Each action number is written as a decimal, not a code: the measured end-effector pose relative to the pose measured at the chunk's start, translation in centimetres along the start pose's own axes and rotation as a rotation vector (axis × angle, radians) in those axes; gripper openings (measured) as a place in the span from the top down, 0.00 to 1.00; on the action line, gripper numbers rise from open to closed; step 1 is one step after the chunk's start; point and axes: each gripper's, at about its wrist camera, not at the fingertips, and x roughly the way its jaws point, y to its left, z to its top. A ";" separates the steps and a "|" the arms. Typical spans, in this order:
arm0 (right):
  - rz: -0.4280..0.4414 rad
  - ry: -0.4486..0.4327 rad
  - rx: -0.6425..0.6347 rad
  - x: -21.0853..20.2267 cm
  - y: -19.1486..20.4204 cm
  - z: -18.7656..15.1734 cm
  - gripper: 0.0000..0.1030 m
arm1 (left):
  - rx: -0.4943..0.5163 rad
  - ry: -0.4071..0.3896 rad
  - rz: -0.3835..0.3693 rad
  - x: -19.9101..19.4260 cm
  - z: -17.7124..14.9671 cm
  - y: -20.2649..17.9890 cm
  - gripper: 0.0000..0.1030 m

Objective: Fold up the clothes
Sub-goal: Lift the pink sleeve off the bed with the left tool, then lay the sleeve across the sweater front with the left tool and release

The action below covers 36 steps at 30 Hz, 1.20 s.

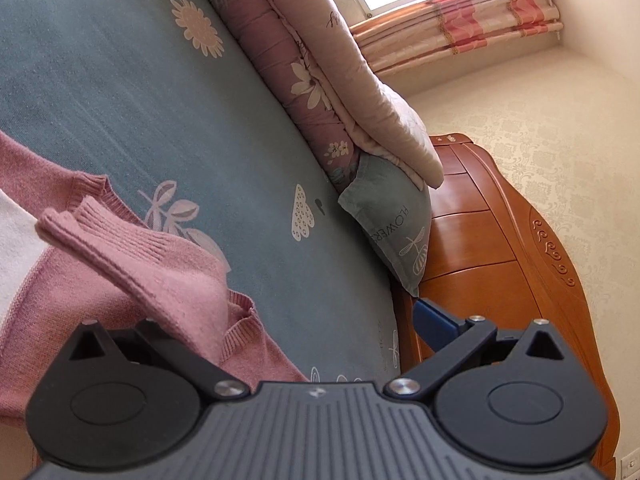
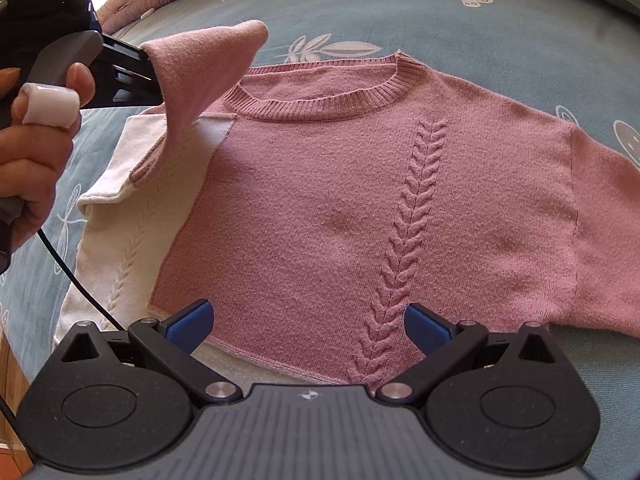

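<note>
**Right wrist view: first sleeve coming over**

Your sweater [image 2: 320, 208] lies flat, front up, on the bed [image 2: 500, 32]. Left tongs [image 2: 154, 76] grasp its sleeve [image 2: 200, 68], lifted inward; right tongs [image 2: 308, 320] hover released above the hem. Folding's barely begun.

Matt ribbed-knit sweater [image 2: 312, 200] — glossy carved wooden headboard [image 1: 500, 248]

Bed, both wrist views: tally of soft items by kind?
Sweater: 1, pink with a cream panel, flat on the bed sheet, one sleeve lifted by the left tool
Folded quilts: 2, stacked along the far edge
Pillow: 1, under the quilts
Total: 4
</note>
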 end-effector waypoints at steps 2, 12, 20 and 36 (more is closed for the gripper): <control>0.000 0.004 -0.006 0.1 0.0 -0.1 0.00 | 0.022 0.003 -0.003 0.1 -0.1 -0.3 0.01; -0.006 -0.005 -0.002 0.2 -0.2 0.3 0.00 | 0.112 0.090 0.044 1.5 -1.1 -0.1 0.01; -0.018 -0.011 0.010 0.2 -0.3 0.3 0.00 | 0.222 0.145 0.069 2.0 -2.6 -0.9 0.01; -0.056 -0.014 0.047 0.3 -1.0 -0.3 0.00 | 0.716 0.488 0.241 5.1 -8.6 -2.8 0.01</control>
